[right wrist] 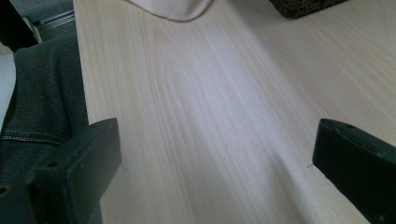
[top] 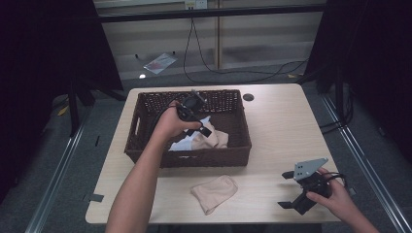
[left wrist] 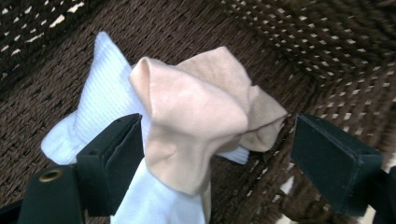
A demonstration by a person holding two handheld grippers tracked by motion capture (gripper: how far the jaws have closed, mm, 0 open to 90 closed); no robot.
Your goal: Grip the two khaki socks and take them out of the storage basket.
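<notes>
Nearest us, the left gripper (left wrist: 210, 154) hangs inside the wicker basket (top: 145, 145), its jaws spread wide to either side of the beige sock (left wrist: 196, 112), pads not yet pressing on it. That sock lies bunched on top of a white sock (left wrist: 102, 100) toward the basket's front half. A second beige sock (top: 214, 192) lies flat on the table (top: 282, 126), just outside the basket's front wall.

Handling, as we judge it: the sock is light, limp knit. It will fold and drape rather than hold shape, and it should not slip much between flat pads. The raised fold at its middle looks the best place to pinch; a low bite risks catching the white sock beneath.

Room: the basket walls stand close in front and on the far side, so the clear exit is straight up. The right gripper (top: 301, 187) rests near the table's front right corner, jaws apart with nothing between them, well clear of the basket. Bare tabletop lies open between it and the loose sock.
</notes>
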